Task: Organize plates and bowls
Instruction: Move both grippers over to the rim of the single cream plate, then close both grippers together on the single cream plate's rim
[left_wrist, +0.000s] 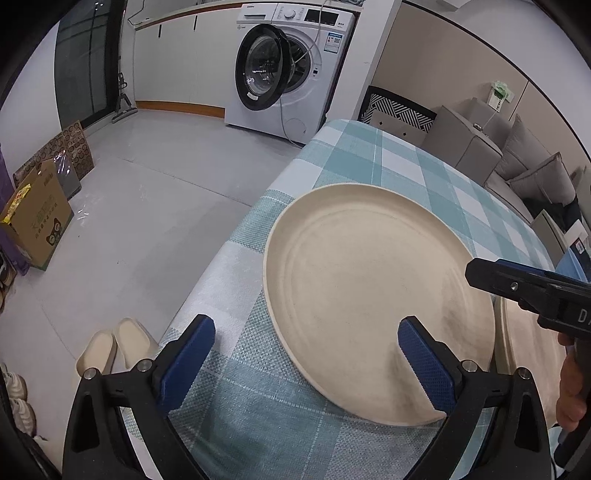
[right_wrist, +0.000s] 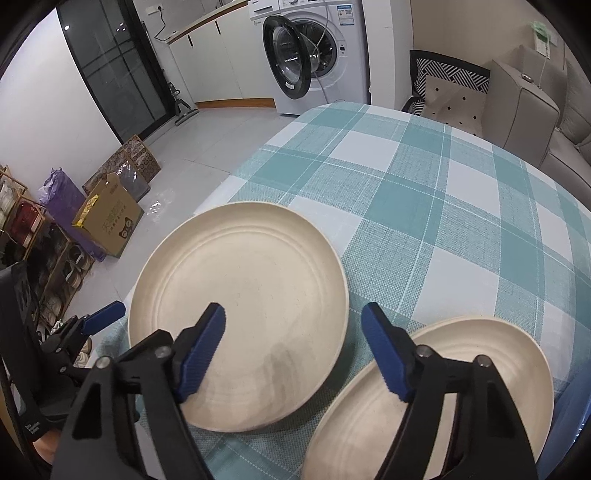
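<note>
cream plate (right_wrist: 236, 317) between right tool's (right_wrist: 293, 350) parted jaws; left tool (left_wrist: 306, 354) wide.

A washing machine (right_wrist: 314, 55) with its door open stands behind a checked tablecloth (right_wrist: 424, 192).

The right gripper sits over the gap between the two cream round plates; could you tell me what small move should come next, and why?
Probably ease the right gripper left and close on the left cream plate's near edge; its jaws are open, straddling that rim, gripping nothing.
</note>
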